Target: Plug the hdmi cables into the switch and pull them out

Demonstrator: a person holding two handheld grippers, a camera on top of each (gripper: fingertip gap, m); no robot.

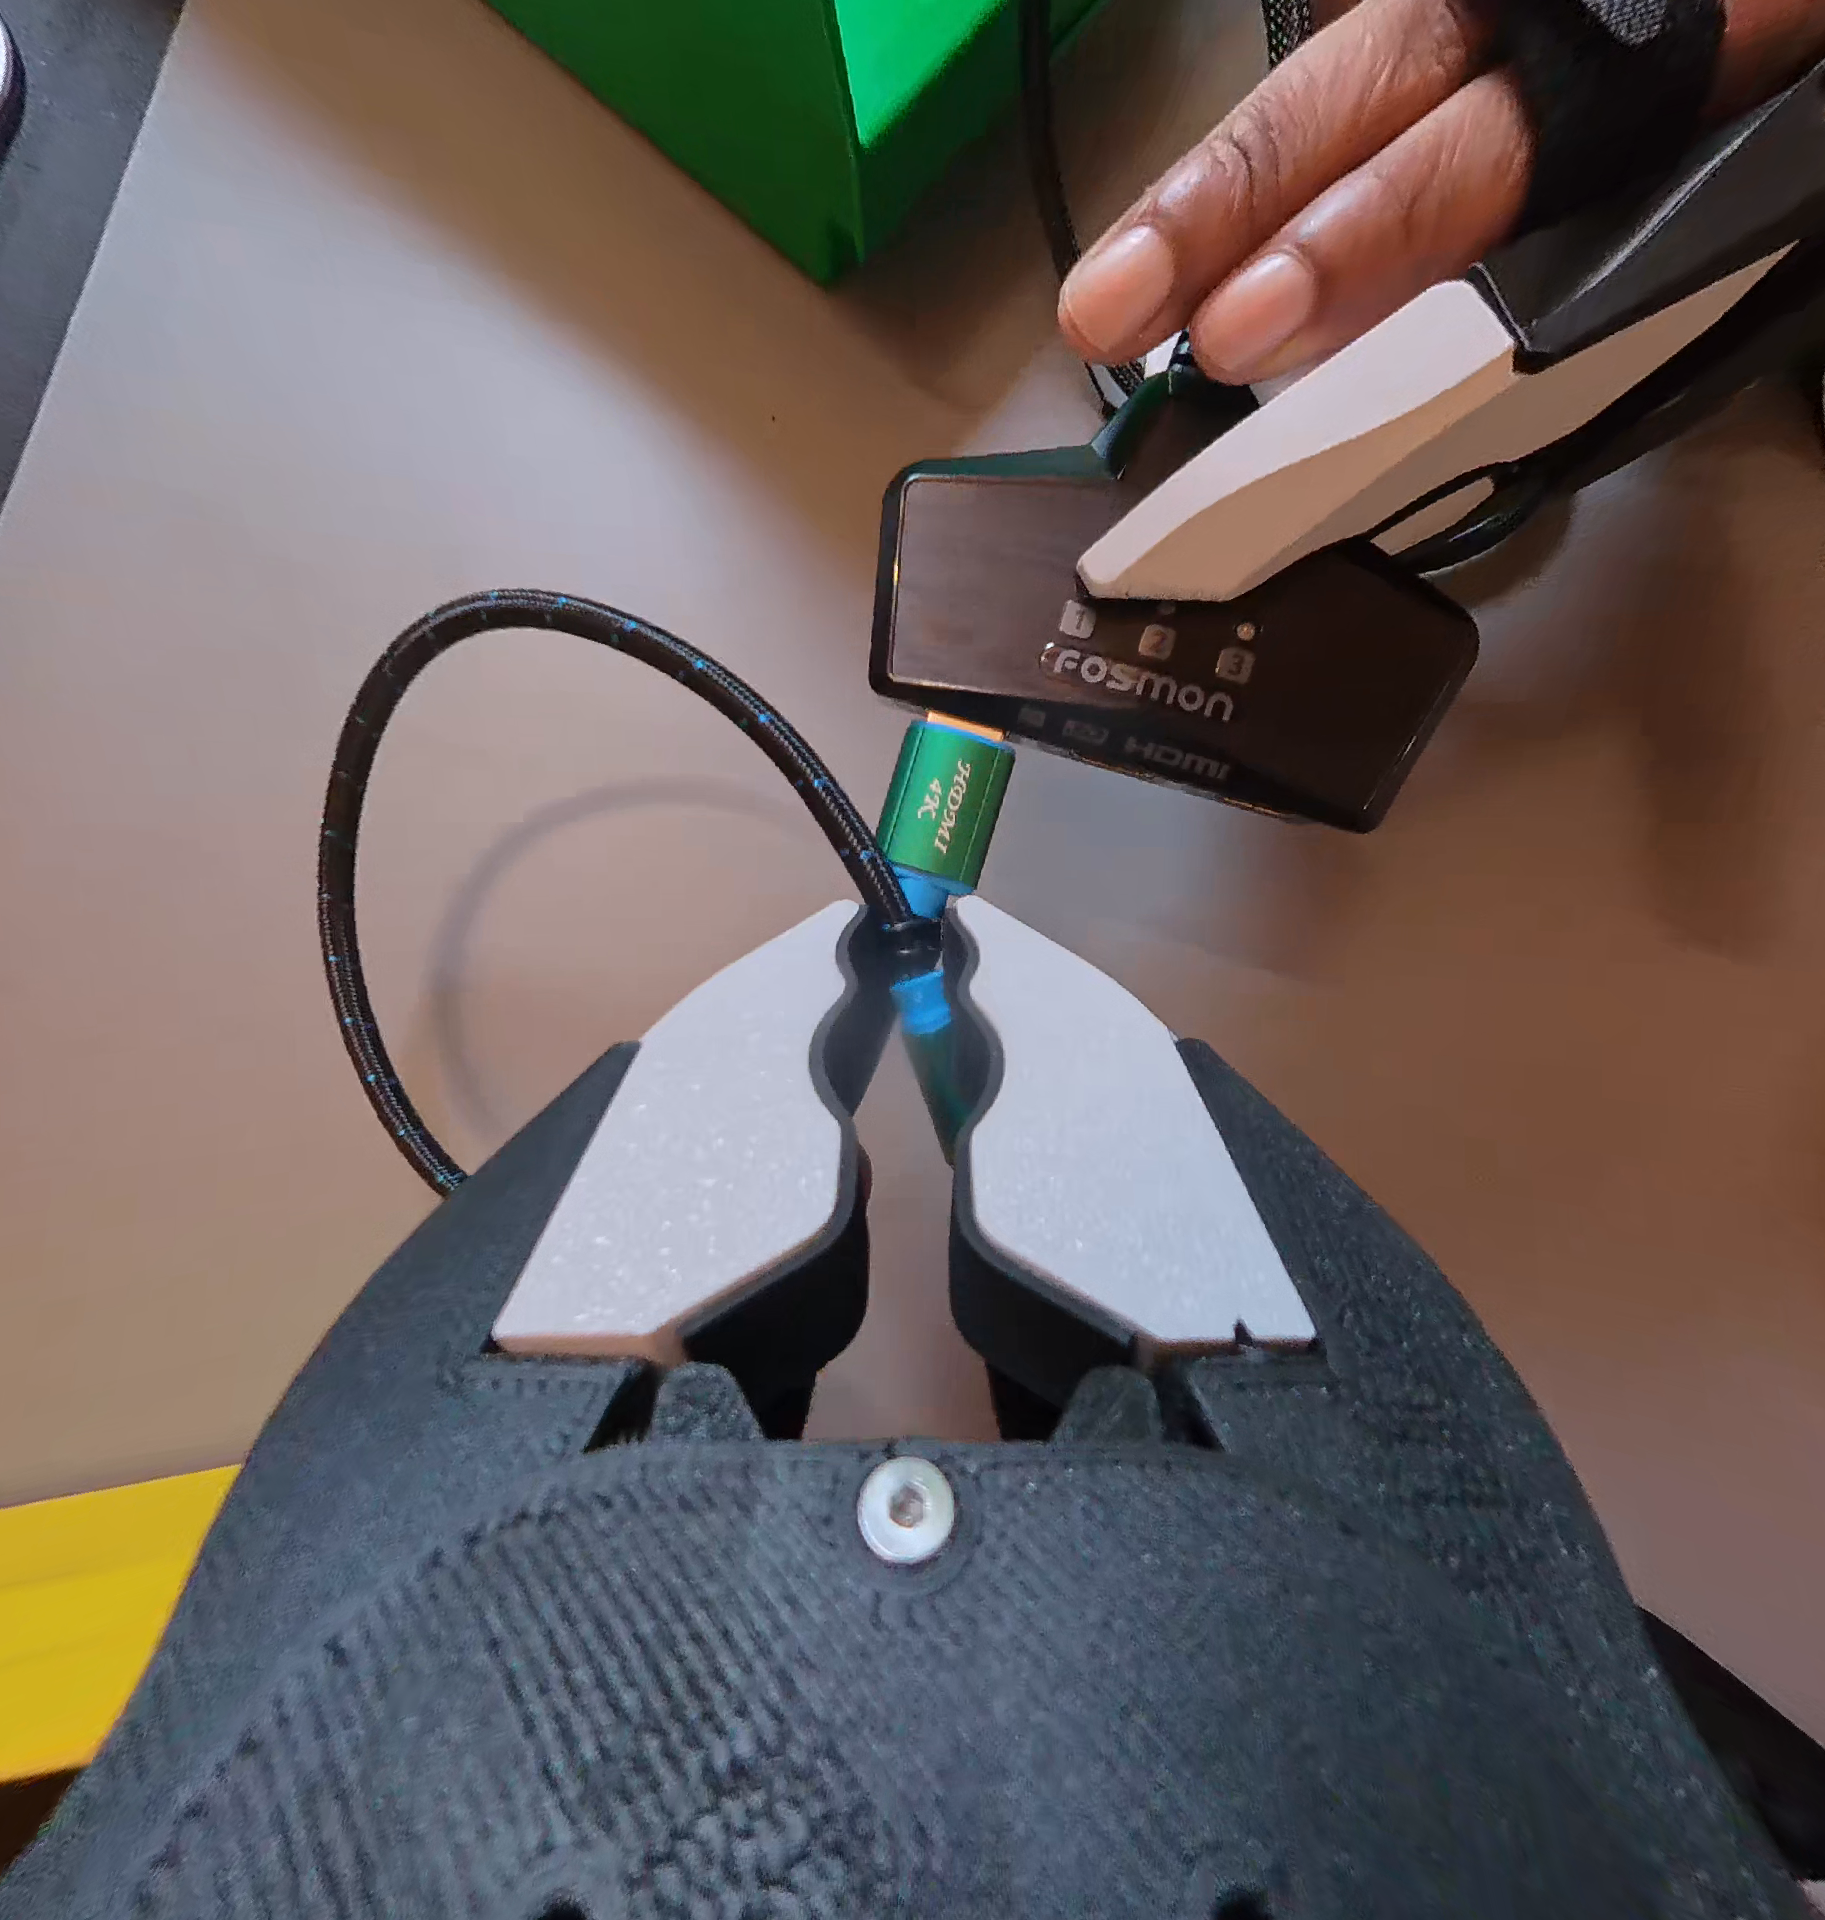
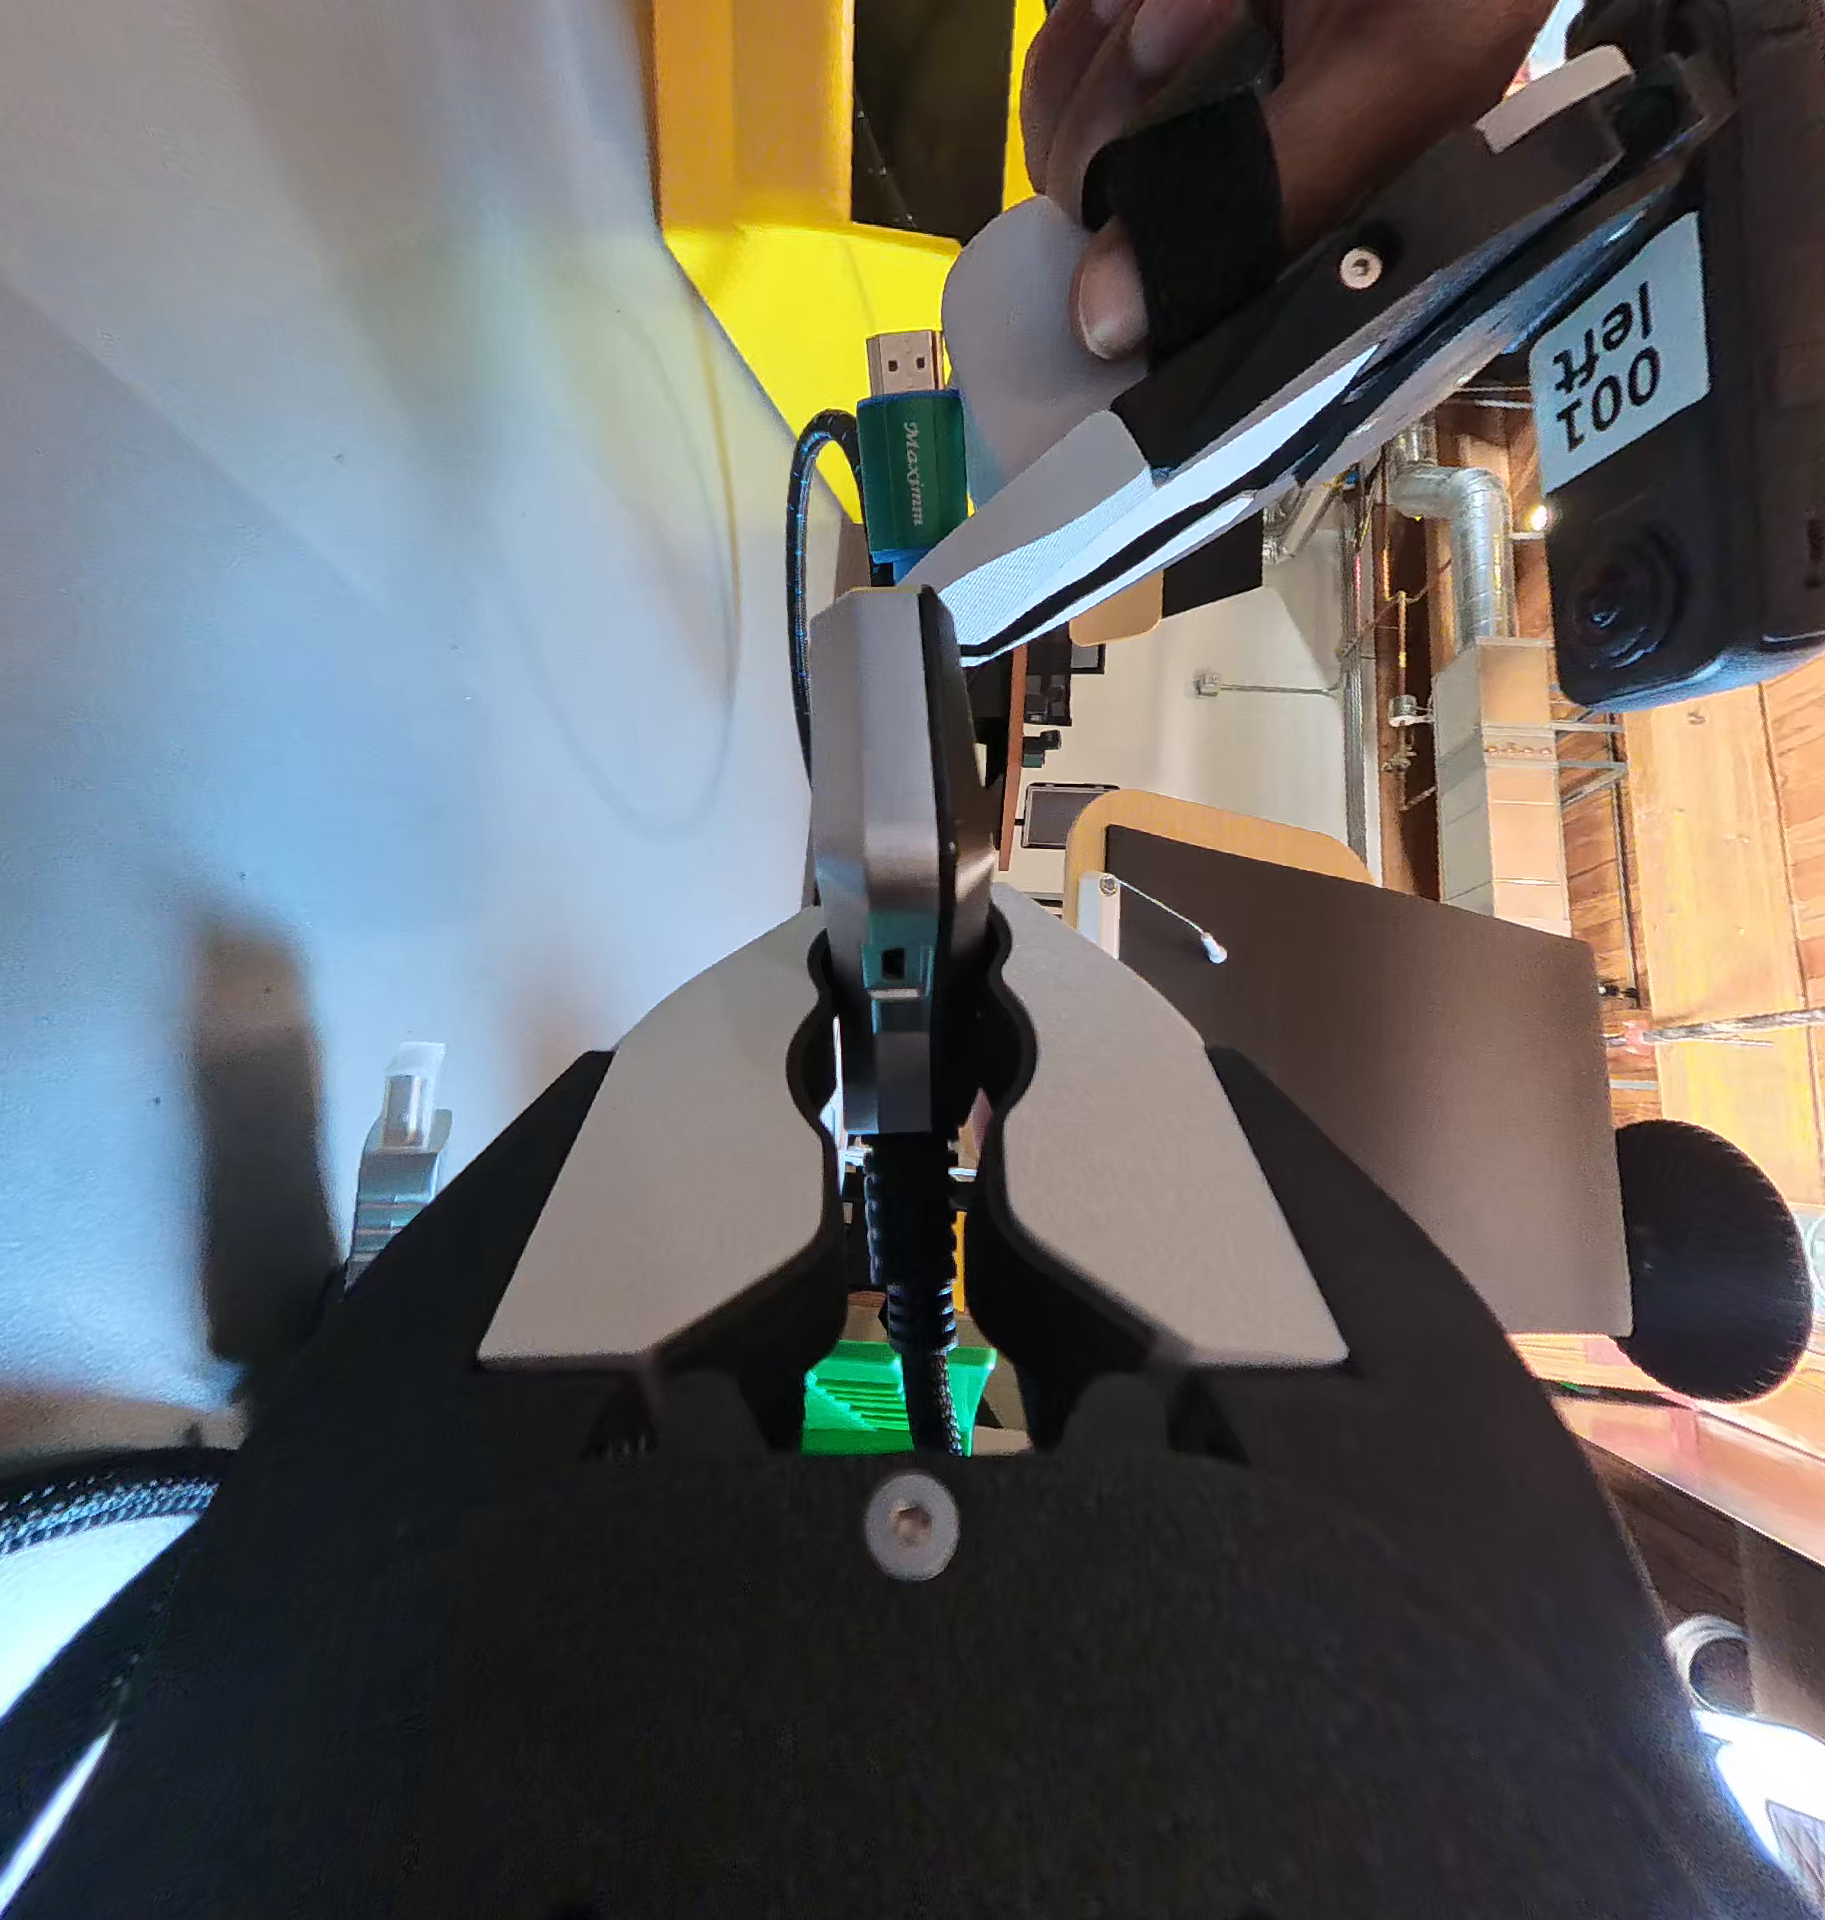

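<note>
Above grey tabletop [image 1: 472, 468], left claw [image 1: 903, 935] pinches green-plugged cable [image 1: 944, 805]; right claw [image 2: 903, 966] grips printed switch [image 1: 1147, 644] (both lettered).

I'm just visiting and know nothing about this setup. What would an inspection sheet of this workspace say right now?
Surface: pale table.
Job's things: black switch; green HDMI plug at its edge, metal tip bare in the right wrist view, so not seated.
Clutter: green box; yellow object; silver plug lying loose.
Grippers: left gripper shut on the green plug's tail; right gripper shut on the switch.
Cables: black braided cable looping from the green plug.
Surroundings: dark desk; metal ducts.
</note>
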